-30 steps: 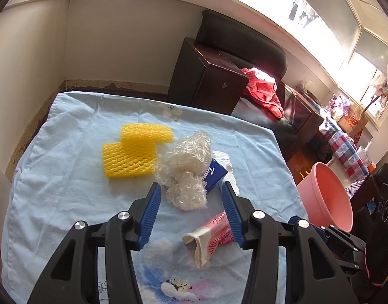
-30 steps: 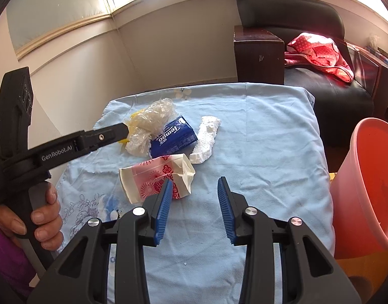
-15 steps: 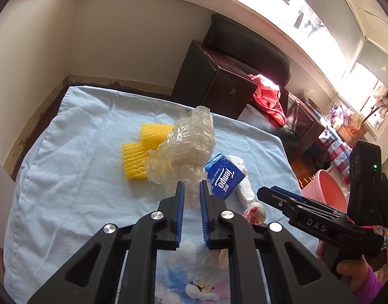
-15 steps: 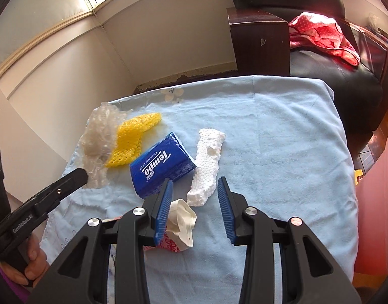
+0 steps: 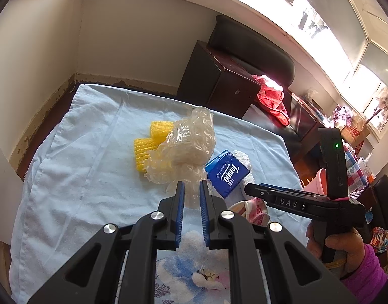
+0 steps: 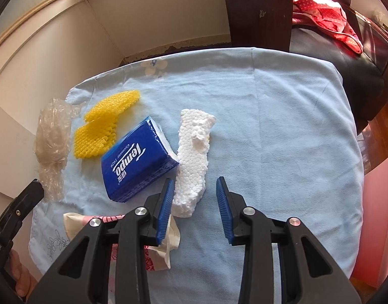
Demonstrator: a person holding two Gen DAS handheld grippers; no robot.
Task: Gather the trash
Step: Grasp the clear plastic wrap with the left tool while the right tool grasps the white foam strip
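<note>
My left gripper [image 5: 191, 187] is shut on a crumpled clear plastic wrap [image 5: 188, 141], which stands up off the light blue cloth [image 6: 269, 126]; the right wrist view shows the wrap [image 6: 52, 147] hanging free. My right gripper [image 6: 194, 185] points down with its jaws closing. The near end of a white foam strip [image 6: 194, 149] lies between them beside the left pad, and the right pad is clear of it. A blue Tempo tissue pack [image 6: 135, 162], a yellow foam net [image 6: 102, 126] and a crumpled pink-and-white carton [image 6: 158, 255] lie on the cloth.
A pink bucket [image 6: 381, 202] stands off the table's right edge. Behind the table are a dark wooden cabinet [image 5: 219, 81] and a black seat with a red cloth [image 6: 328, 15]. A wall runs along the left side.
My left gripper shut on the clear plastic wrap and raised it off the yellow net. My right gripper moved forward past the carton to the white foam strip, its jaws narrowing.
</note>
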